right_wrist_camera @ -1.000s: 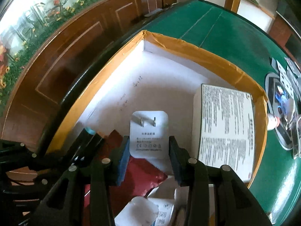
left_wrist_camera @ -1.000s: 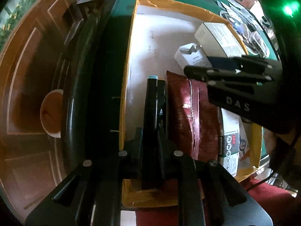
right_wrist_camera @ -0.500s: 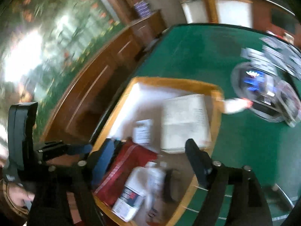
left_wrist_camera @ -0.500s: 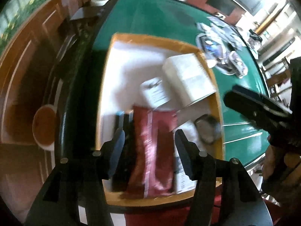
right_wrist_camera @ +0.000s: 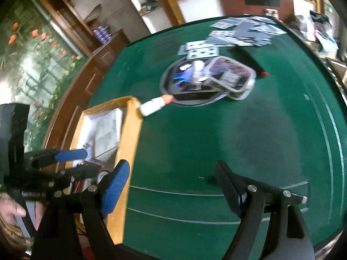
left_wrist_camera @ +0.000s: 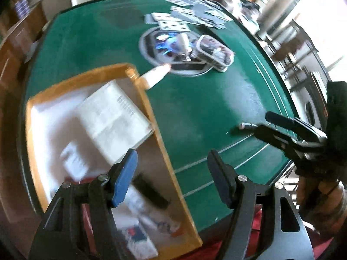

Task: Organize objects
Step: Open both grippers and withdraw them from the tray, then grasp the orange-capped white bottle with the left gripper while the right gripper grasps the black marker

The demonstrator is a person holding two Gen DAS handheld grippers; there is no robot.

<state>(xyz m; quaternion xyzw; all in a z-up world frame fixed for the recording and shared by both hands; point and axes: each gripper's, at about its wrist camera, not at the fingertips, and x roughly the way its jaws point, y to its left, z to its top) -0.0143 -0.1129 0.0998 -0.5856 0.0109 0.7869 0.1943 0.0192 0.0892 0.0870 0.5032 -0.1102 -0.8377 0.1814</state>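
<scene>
Two grippers are hanging over the green bench [left_wrist_camera: 206, 108], both with jaws just spread apart and gripping nothing: the left gripper [left_wrist_camera: 173, 177] above the yellow-rimmed box's [left_wrist_camera: 151, 117] right wall, the right gripper [right_wrist_camera: 171, 186] over bare felt. Inside the box a white carton [left_wrist_camera: 112, 117] is lying; a small white bottle [right_wrist_camera: 155, 105] is resting just outside its far corner.

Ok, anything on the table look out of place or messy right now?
The small white bottle lies on its side on the green table, just outside the tray's corner. Playing cards are scattered loosely at the far side.
</scene>
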